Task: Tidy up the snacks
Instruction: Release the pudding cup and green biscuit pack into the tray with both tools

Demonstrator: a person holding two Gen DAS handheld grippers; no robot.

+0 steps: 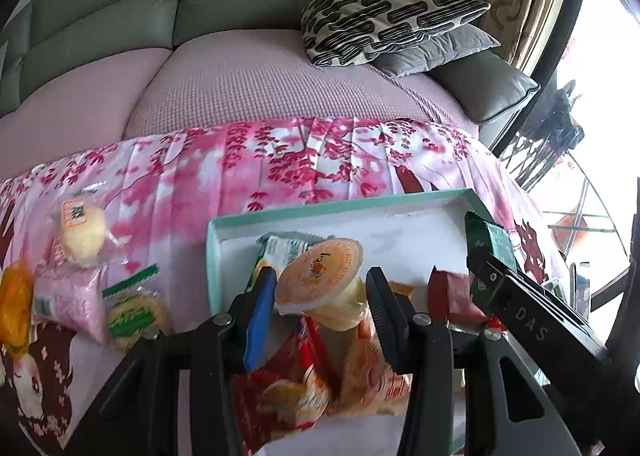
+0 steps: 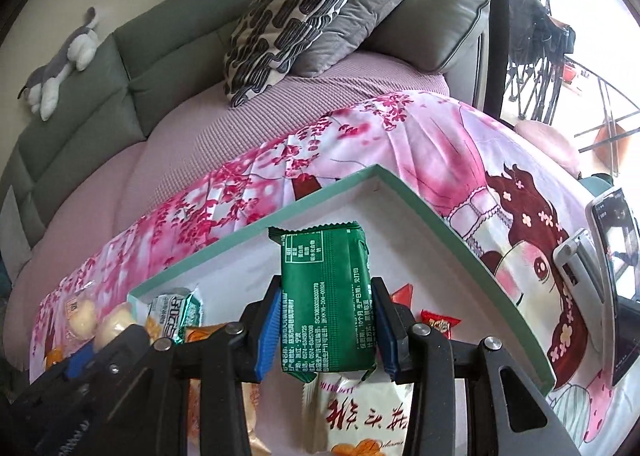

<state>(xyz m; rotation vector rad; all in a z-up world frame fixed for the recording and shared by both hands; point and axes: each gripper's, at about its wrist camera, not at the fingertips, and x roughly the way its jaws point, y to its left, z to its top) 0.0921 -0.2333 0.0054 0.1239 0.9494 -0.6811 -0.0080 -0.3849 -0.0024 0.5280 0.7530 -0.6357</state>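
Observation:
A white box with a teal rim lies on the pink flowered cloth, with several snack packets in it. My left gripper is shut on a jelly cup with an orange lid, tilted above the box's near left part. Entering the left wrist view from the right, my right gripper holds a green packet. In the right wrist view my right gripper is shut on that green packet, upright over the box. The left gripper shows at lower left.
On the cloth left of the box lie a bun in a clear bag, a pink packet and a green-striped biscuit packet. A phone on a stand stands right of the box. The sofa carries cushions behind.

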